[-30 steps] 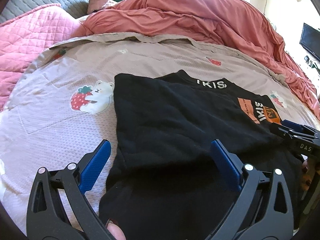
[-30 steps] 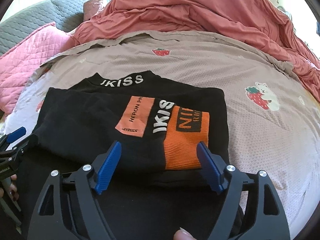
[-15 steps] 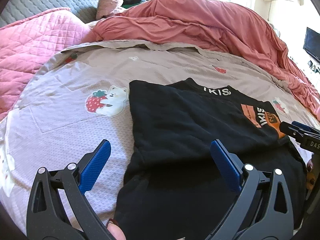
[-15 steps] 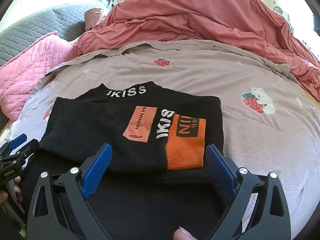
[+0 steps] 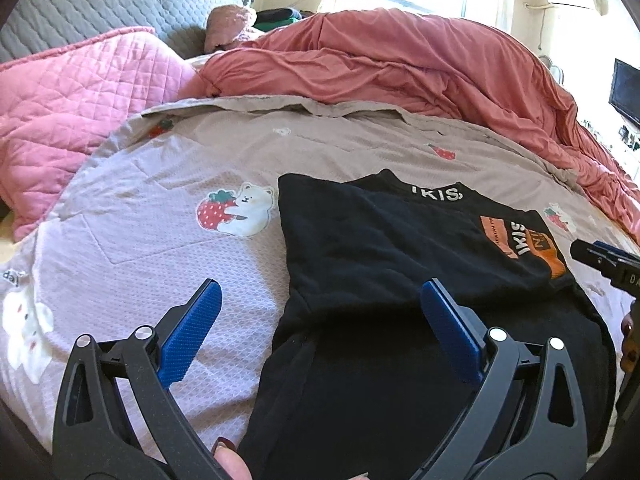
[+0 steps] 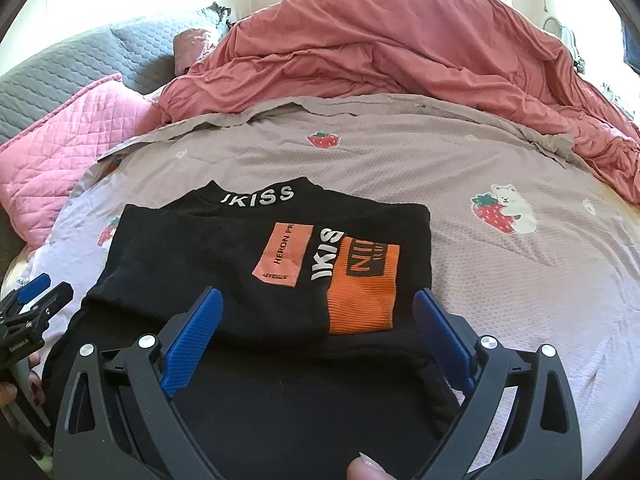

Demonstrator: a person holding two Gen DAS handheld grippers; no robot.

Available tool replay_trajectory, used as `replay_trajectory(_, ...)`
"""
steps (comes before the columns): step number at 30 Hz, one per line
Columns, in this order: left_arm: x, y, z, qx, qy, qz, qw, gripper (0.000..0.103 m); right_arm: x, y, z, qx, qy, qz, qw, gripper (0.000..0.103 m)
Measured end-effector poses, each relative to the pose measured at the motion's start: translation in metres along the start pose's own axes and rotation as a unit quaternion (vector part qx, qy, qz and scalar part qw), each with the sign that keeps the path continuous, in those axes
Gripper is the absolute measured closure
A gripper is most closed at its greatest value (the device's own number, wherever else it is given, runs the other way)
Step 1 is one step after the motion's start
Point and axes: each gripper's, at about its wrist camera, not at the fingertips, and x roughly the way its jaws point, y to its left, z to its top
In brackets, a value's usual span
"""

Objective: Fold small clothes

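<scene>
A black garment (image 5: 380,264) with white lettering and orange patches (image 6: 362,276) lies on the bedsheet (image 5: 160,232), its upper part folded down over the lower part. My left gripper (image 5: 320,292) hovers open over the garment's left edge, one fingertip above the sheet and the other above the black cloth. My right gripper (image 6: 318,300) stands open just above the folded part, below the orange patch, with nothing pinched. Each gripper shows at the edge of the other's view: the right gripper (image 5: 600,256), the left gripper (image 6: 36,300).
A crumpled red duvet (image 6: 400,60) is heaped across the back of the bed. A pink quilted pillow (image 5: 80,96) and a grey padded headboard (image 5: 80,8) are at the left. A dark screen (image 5: 626,88) stands far right. The sheet carries strawberry-and-bear prints (image 6: 504,208).
Both grippers have pulled back and up from the garment, so more of the bed shows. The right jaws have spread wider. The folded garment lies where it was.
</scene>
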Motion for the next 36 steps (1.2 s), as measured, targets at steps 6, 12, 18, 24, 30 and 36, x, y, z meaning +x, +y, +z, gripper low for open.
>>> replay_trajectory(6, -0.015, -0.007, 0.0, 0.016, -0.01, 0.007, 0.9998, 0.01, -0.012, -0.001, -0.001, -0.001, -0.007, 0.003, 1.0, 0.007)
replay_trajectory(12, -0.027, -0.012, -0.004, 0.027, -0.009, 0.014, 0.9995, 0.01, -0.023, 0.0, -0.004, -0.004, -0.012, 0.006, 1.0, 0.007)
replay_trajectory(18, -0.036, -0.012, -0.007, 0.026, -0.003, 0.017, 0.9995, 0.01, -0.032, 0.001, -0.011, -0.011, -0.012, 0.01, 1.0, 0.007)
replay_trajectory(24, -0.043, -0.009, -0.013, 0.026, 0.007, 0.022, 0.9994, 0.01, -0.039, 0.002, -0.016, -0.012, -0.01, 0.016, 1.0, 0.006)
replay_trajectory(30, -0.05, -0.003, -0.021, 0.02, 0.021, 0.026, 0.9992, 0.01, -0.052, 0.0, -0.025, -0.016, -0.009, 0.021, 1.0, 0.006)
replay_trajectory(36, -0.058, 0.002, -0.027, 0.022, 0.028, 0.032, 0.9988, 0.01, -0.062, -0.004, -0.034, -0.02, -0.004, 0.019, 1.0, 0.006)
